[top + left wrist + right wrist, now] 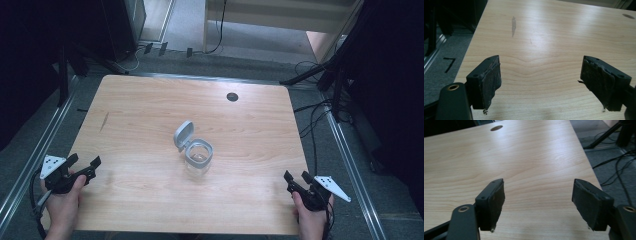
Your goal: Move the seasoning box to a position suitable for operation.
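Note:
A small clear glass jar [199,159] with a grey rim stands near the middle of the wooden table [150,105]. Its grey hinged lid [183,134] is flipped up and back on the far left side. My left gripper [84,161] rests at the table's front left corner, open, with nothing between its worn black pads [492,79]. At the front right edge my right gripper [296,176] is open too, its pads [496,201] over bare wood. Both stand well away from the jar.
A dark round cable hole [232,96] sits near the table's far edge. A dark streak [104,121] marks the wood at the left. Cables [315,120] and tripod legs [320,70] lie on the floor to the right.

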Demonstrator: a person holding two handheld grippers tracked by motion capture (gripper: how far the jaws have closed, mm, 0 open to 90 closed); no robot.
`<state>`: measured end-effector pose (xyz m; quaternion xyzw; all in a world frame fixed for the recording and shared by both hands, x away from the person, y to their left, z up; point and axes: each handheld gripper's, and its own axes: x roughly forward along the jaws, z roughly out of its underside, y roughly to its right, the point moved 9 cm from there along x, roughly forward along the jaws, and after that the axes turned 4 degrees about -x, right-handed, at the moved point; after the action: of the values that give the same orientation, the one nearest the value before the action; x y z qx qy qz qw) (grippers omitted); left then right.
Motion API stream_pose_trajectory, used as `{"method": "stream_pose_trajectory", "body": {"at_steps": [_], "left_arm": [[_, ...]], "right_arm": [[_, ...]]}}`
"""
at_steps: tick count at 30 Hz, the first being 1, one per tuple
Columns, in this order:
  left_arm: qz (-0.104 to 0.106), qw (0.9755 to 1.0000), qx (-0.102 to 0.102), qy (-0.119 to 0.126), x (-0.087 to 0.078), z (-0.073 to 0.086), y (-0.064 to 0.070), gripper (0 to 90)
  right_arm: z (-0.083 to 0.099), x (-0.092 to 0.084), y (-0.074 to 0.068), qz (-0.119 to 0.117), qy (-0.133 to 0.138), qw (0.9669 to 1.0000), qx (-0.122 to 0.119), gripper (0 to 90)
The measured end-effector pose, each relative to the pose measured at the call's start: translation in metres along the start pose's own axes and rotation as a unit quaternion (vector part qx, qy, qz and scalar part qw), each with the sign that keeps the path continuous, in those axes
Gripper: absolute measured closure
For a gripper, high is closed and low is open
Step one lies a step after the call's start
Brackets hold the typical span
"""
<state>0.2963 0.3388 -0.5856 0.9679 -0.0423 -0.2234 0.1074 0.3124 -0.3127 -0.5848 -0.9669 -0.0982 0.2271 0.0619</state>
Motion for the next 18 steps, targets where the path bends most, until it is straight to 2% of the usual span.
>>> {"method": "stream_pose_trajectory", "body": {"at_steps": [2,6,7,8,9,10,12,14,16,17,18], "left_arm": [[-0.008,0.9999,0.006,-0.004,0.0,0.0,0.0,17.7],[-0.007,0.9998,0.02,-0.004,0.001,0.0,0.006,22.5],[0.012,0.9998,0.017,-0.005,0.002,0.0,0.015,25.7],[0.012,0.9998,0.017,-0.005,0.002,0.0,0.015,27.6],[0.02,0.9996,0.019,-0.006,0.004,0.0,0.022,29.4],[0.032,0.9992,0.022,-0.011,0.005,-0.001,0.033,30.7],[0.036,0.9989,0.026,-0.011,0.006,-0.002,0.038,34.4],[0.061,0.9977,0.028,-0.008,0.007,-0.007,0.058,38.9],[0.093,0.9955,0.02,-0.005,0.005,-0.014,0.073,45.1],[0.101,0.9947,0.02,-0.005,0.005,-0.016,0.078,47.1],[0.101,0.9947,0.02,-0.005,0.005,-0.016,0.078,48.8]], "right_arm": [[0.0,0.0,0.0,0.012,0.0,0.9999,-0.008,27.3],[-0.005,-0.002,-0.004,-0.001,0.012,0.9999,-0.008,29.5],[-0.01,-0.003,-0.01,-0.026,0.019,0.9995,0.002,36.6],[-0.01,-0.003,-0.01,-0.026,0.019,0.9995,0.002,36.6],[-0.015,-0.003,-0.018,-0.039,0.027,0.9989,0.001,44.9],[-0.016,-0.003,-0.021,-0.043,0.029,0.9987,0.002,48.3],[-0.022,-0.001,-0.031,-0.051,0.039,0.9979,-0.005,51.9],[-0.027,0.002,-0.043,-0.065,0.045,0.9968,-0.005,56.4],[-0.033,0.006,-0.056,-0.081,0.044,0.9958,-0.006,58.1],[-0.036,0.009,-0.065,-0.087,0.04,0.9953,-0.014,58.5],[-0.036,0.009,-0.065,-0.087,0.04,0.9953,-0.014,58.5]]}}
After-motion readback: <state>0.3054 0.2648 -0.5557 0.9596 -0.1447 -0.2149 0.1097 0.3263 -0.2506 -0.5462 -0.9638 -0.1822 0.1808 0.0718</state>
